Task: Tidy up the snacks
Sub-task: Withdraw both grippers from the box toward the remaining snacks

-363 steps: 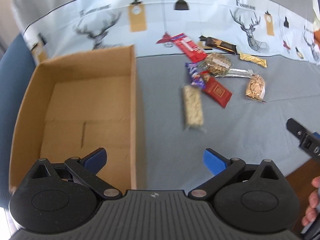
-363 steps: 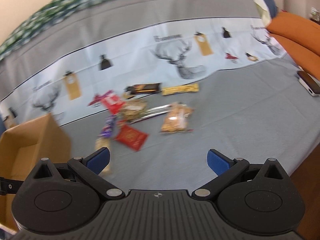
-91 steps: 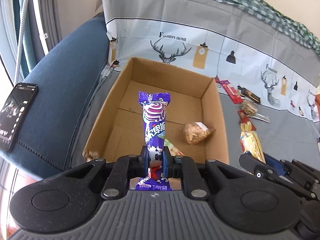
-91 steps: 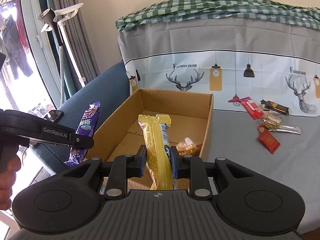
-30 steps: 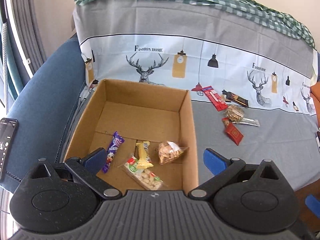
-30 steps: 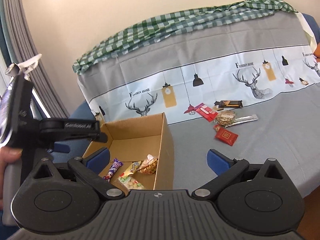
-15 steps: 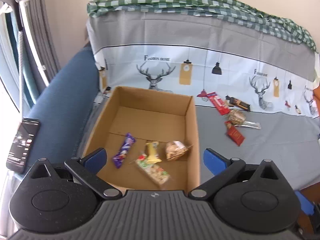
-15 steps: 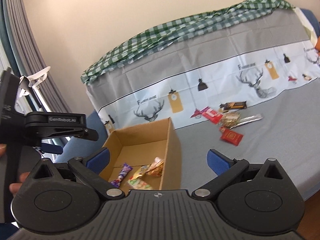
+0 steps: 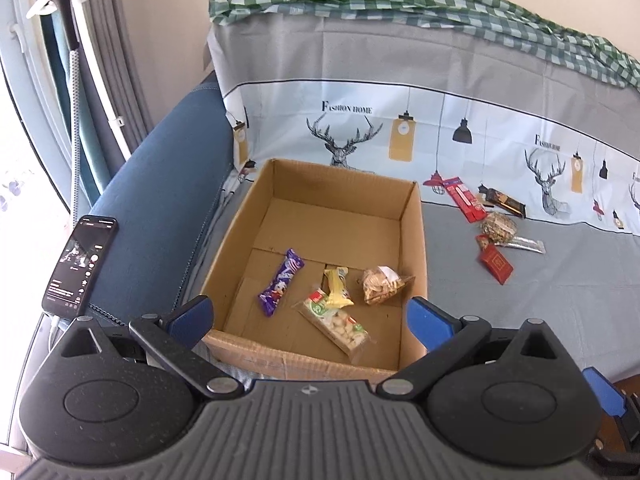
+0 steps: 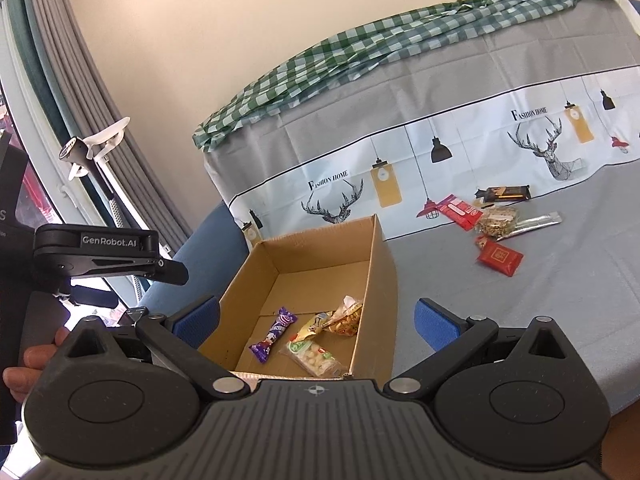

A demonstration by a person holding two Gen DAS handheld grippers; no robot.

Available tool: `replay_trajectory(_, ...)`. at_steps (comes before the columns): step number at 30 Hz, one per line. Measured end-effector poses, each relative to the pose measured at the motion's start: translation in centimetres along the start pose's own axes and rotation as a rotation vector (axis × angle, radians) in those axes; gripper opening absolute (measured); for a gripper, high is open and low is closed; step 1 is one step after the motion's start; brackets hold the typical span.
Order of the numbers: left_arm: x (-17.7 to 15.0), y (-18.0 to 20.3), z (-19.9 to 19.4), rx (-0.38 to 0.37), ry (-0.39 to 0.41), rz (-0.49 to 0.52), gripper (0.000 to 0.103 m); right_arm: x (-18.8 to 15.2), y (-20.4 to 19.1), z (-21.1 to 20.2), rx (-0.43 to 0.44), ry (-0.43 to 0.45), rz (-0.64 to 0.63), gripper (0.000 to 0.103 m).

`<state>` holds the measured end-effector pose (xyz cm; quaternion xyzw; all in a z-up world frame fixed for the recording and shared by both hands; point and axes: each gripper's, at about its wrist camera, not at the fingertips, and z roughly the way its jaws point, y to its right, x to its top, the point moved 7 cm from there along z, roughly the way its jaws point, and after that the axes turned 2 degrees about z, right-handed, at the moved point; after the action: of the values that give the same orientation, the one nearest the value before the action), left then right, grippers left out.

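An open cardboard box sits on the grey cloth. Inside lie a purple candy bar, a yellow bar, a clear peanut pack and a bag of brown snacks. Right of the box lie a red pack, a long red bar, a dark bar, a seed cluster and a silver stick. My left gripper is open and empty above the box's near edge. My right gripper is open and empty, also back from the box.
A phone lies on the blue sofa arm left of the box. The left gripper's body and the hand holding it show at the left of the right wrist view. Curtains hang at the far left.
Both grippers have pulled back and up from the box, open and empty; three seconds ago they held the purple and yellow bars, which now lie in the box.
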<state>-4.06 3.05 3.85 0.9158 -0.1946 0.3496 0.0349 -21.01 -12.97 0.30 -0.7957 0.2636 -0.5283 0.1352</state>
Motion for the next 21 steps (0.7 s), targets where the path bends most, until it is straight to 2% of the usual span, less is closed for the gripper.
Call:
replay_trajectory(4, 0.2, 1.0, 0.7, -0.038, -0.04, -0.009, 0.103, 0.4, 0.7, -0.3, -0.001, 0.015, 0.003, 0.102)
replay_trajectory(9, 0.8, 2.7, 1.6, -0.05, -0.054, 0.022, 0.103, 1.5, 2.4, -0.5, -0.028, 0.049, 0.0, 0.102)
replay_trajectory(16, 1.5, 6.3, 5.1, -0.061, -0.121, 0.064, 0.103, 3.0, 6.8, 0.4, -0.122, 0.045, -0.021, 0.102)
replay_trajectory(21, 2.9, 10.1, 8.8, -0.078, -0.171, 0.099, 0.103, 4.2, 11.5, 1.5, -0.201, 0.027, -0.022, 0.102)
